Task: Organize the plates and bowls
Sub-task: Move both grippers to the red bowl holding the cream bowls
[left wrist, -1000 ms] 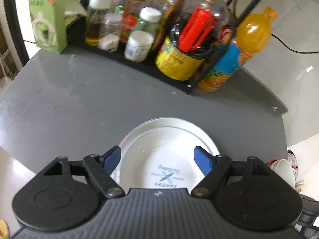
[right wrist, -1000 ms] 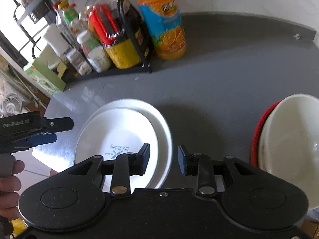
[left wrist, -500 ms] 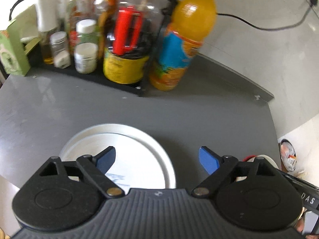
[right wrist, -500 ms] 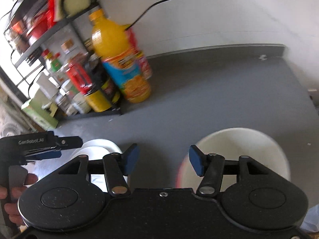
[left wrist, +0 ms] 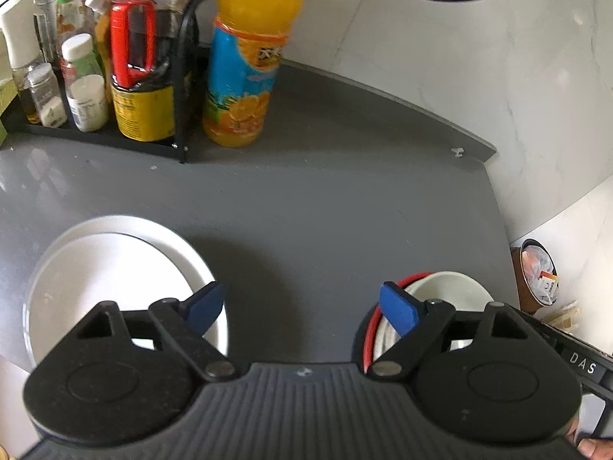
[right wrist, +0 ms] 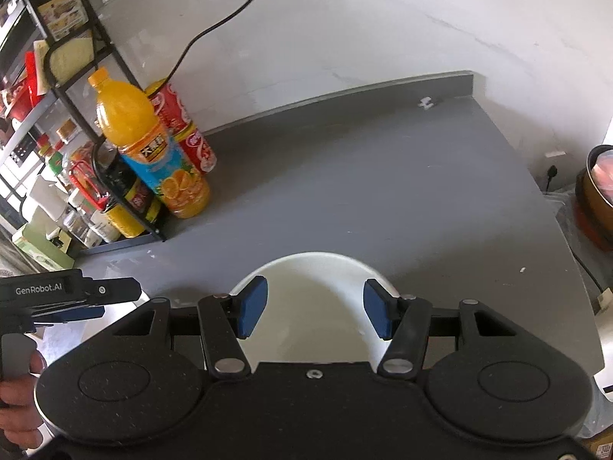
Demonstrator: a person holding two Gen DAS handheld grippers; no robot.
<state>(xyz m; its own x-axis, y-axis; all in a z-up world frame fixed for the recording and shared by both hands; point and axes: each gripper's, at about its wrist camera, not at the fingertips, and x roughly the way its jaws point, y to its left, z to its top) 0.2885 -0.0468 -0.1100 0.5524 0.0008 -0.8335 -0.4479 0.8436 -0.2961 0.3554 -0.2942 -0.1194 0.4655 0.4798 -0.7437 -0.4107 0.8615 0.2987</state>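
Observation:
Two stacked white plates lie on the grey counter at the near left. A white bowl nested in a red-rimmed bowl stands at the near right. My left gripper is open above the bare counter between plates and bowls, holding nothing. My right gripper is open just above the white bowl, its blue pads spread over the bowl's inside without gripping the rim. The left gripper's body shows at the left of the right wrist view.
An orange juice bottle stands at the back beside a black wire rack crowded with sauce bottles and jars. A red soda bottle stands behind the juice. The counter ends at the right, with a pot beyond it.
Both grippers swung right, away from the plates. The left one now sits between plates and bowls. The right one opened wider and came over the white bowl.

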